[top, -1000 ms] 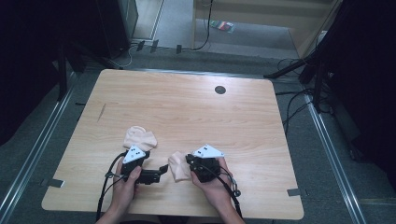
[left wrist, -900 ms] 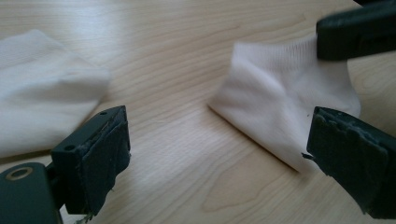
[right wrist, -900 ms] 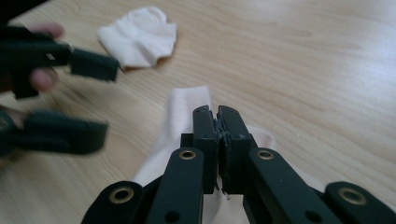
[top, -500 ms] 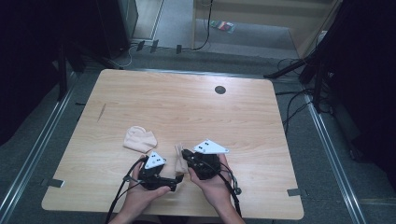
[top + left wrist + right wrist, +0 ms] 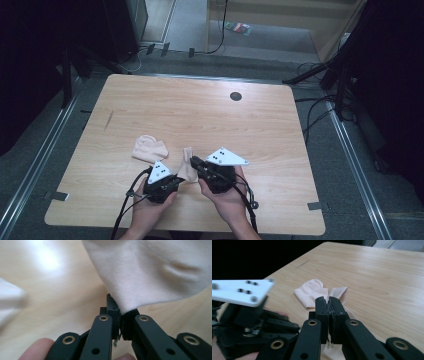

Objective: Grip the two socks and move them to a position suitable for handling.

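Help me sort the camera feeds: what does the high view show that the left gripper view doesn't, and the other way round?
The high view alone takes in the whole table with its dark round hole, the second sock lying flat to the left, the right gripper, both hands and the floor cables. The left gripper view alone shows close up how the left gripper has its jaws pinched shut on an edge of the held sock, fine knit visible. Both share that held sock and the pale wood tabletop.
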A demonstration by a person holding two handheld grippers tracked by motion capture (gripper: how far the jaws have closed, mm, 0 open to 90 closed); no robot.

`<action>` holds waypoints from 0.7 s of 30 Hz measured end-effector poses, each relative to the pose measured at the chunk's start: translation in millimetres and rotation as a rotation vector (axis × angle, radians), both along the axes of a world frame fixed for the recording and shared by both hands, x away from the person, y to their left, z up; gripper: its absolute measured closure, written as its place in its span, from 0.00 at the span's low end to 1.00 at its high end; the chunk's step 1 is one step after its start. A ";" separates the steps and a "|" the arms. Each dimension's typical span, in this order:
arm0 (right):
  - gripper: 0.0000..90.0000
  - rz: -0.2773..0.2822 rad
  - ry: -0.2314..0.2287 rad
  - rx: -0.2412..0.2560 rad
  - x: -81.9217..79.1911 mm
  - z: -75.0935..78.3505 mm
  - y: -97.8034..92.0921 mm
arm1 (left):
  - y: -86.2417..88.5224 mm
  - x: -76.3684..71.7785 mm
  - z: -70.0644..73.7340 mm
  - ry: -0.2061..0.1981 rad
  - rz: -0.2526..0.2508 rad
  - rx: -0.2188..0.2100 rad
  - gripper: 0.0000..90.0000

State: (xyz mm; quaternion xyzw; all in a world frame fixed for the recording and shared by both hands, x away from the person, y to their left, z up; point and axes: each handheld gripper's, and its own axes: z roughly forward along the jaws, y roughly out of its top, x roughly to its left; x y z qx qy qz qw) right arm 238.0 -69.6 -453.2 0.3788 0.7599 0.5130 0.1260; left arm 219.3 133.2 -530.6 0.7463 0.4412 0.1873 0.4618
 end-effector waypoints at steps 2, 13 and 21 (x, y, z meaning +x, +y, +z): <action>0.98 -0.005 -0.004 0.031 0.0 0.1 -2.1 | 6.4 -4.0 7.7 -0.078 0.049 0.063 0.99; 0.98 -0.058 0.093 -0.020 17.1 -33.5 -11.5 | -1.7 -7.3 -1.9 -0.021 0.004 0.184 0.94; 0.98 -0.140 0.169 -0.154 35.2 -57.8 -38.9 | -1.7 3.0 -10.9 0.083 -0.082 0.108 0.47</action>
